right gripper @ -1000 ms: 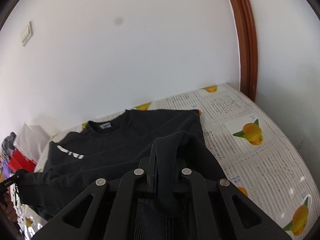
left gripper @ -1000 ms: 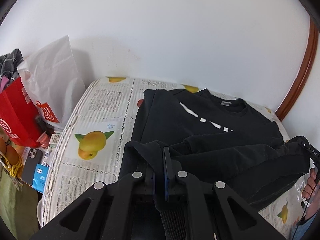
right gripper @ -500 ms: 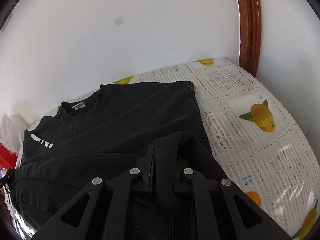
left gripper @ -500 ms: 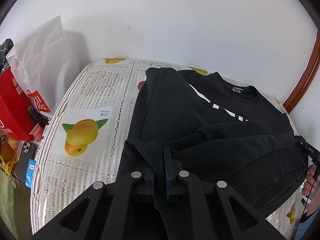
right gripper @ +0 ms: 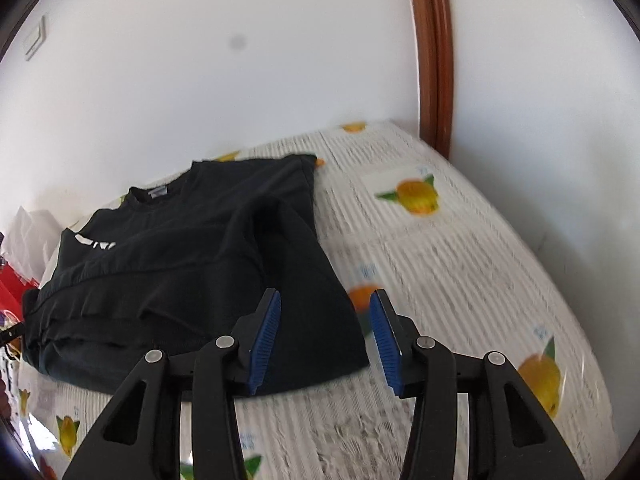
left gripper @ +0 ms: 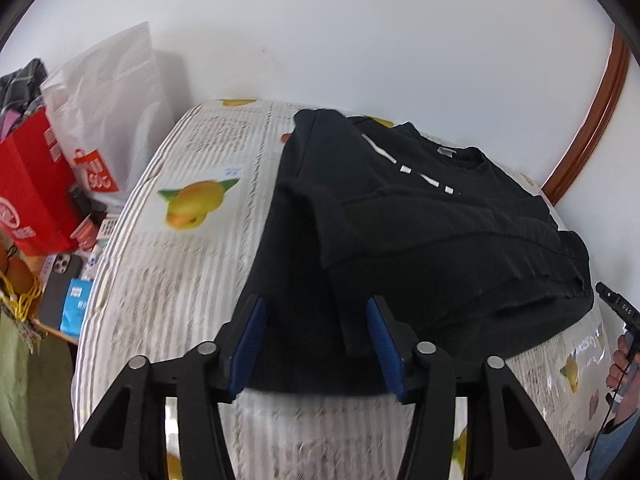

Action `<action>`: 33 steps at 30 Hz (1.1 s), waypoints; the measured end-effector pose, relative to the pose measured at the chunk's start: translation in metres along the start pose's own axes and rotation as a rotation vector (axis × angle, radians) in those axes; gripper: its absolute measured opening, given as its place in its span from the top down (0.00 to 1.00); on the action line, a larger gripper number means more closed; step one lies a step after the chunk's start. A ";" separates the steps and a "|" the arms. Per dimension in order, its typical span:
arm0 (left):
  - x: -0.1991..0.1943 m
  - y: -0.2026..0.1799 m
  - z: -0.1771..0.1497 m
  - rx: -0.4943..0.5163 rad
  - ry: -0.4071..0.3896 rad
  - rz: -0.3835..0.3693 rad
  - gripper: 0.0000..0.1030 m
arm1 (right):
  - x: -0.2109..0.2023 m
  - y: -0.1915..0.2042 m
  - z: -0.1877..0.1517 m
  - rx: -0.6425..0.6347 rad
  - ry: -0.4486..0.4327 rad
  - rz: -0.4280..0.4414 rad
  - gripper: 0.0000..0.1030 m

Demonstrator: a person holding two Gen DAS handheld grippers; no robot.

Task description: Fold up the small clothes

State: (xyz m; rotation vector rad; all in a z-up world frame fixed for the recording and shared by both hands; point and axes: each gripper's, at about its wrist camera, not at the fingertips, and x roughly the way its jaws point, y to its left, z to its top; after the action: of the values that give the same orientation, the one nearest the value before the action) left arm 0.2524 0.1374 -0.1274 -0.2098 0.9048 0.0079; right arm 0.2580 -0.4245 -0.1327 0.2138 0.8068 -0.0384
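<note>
Black shirt [left gripper: 420,240] lies folded on the fruit-print table [left gripper: 192,280].
Left gripper [left gripper: 316,340] & right gripper [right gripper: 326,340] both spread wide, holding nothing, just by shirt's near edge.

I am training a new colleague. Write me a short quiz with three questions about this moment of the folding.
1. True or false: the left claw is shut on the black sweatshirt.
2. Which fruit is printed on the table cover? A) mango B) cherry C) grape
3. Fill in: the red bag stands to the ____ of the table in the left wrist view.

Key: 1 false, both it and the right claw are open; 2 A; 3 left.
</note>
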 end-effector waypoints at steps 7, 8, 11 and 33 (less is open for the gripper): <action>0.000 0.040 -0.040 -0.143 0.054 -0.051 0.42 | 0.012 -0.015 -0.019 0.060 0.047 0.019 0.55; 0.002 0.042 -0.042 -0.160 0.061 -0.074 0.42 | 0.015 -0.017 -0.018 0.076 0.052 0.031 0.55; 0.011 0.046 -0.039 -0.184 0.062 -0.106 0.42 | 0.021 -0.017 -0.014 0.103 0.061 0.054 0.55; -0.002 0.032 -0.044 -0.180 0.066 -0.099 0.86 | 0.004 -0.005 -0.033 0.028 0.052 0.015 0.90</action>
State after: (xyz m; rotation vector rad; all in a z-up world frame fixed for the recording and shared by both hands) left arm 0.2137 0.1612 -0.1576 -0.4244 0.9594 -0.0093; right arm 0.2369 -0.4221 -0.1580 0.2483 0.8567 -0.0305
